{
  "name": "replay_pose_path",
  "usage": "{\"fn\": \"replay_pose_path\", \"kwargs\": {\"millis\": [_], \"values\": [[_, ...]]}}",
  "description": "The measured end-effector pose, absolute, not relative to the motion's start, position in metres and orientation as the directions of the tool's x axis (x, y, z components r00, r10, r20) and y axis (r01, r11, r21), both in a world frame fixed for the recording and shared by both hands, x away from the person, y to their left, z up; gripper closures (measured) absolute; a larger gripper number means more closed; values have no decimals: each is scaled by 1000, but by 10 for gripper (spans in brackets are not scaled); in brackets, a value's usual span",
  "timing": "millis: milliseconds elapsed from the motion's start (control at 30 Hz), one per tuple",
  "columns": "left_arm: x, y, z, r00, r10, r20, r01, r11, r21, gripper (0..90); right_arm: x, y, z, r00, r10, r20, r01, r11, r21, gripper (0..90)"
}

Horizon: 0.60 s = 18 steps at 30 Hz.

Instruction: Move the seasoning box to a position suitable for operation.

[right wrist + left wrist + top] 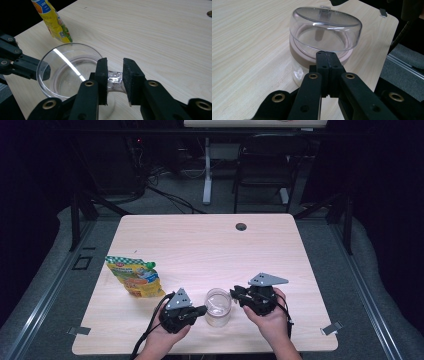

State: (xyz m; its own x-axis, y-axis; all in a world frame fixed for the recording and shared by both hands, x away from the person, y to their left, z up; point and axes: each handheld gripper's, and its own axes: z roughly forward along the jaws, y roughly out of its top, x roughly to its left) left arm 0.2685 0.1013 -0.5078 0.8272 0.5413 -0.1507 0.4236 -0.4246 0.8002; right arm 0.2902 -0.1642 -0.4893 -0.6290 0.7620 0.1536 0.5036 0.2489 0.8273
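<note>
A clear jar (218, 307) with a domed clear lid (324, 27) and a pinkish band stands near the table's front edge. My left gripper (202, 310) is shut with nothing in it, and its joined tips (325, 53) rest against the jar's side just under the lid. My right gripper (234, 294) comes in from the jar's right. Its jaws (115, 62) stand slightly apart on either side of the lid's small clear tab (114, 78), with a thin gap at the pads. The left gripper's tips (46, 71) also show at the lid's far rim.
A yellow and green food pouch (135, 276) lies on the light wooden table (200, 240), left of the jar. A round cable hole (241, 226) sits near the table's far edge. A dark chair (265, 165) and a desk leg stand beyond it.
</note>
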Motion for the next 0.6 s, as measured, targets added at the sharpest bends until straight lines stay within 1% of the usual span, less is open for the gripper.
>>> {"fn": "replay_pose_path", "kwargs": {"millis": [333,600], "values": [[274,95,-501,838,526,-148,407,-422,810,900,278,-171,-492,-639,763,97,479,296,827,727],[280,86,-492,849,509,-140,389,-425,817,899,268,-182,-495,-631,769,106,495,293,818,707]]}}
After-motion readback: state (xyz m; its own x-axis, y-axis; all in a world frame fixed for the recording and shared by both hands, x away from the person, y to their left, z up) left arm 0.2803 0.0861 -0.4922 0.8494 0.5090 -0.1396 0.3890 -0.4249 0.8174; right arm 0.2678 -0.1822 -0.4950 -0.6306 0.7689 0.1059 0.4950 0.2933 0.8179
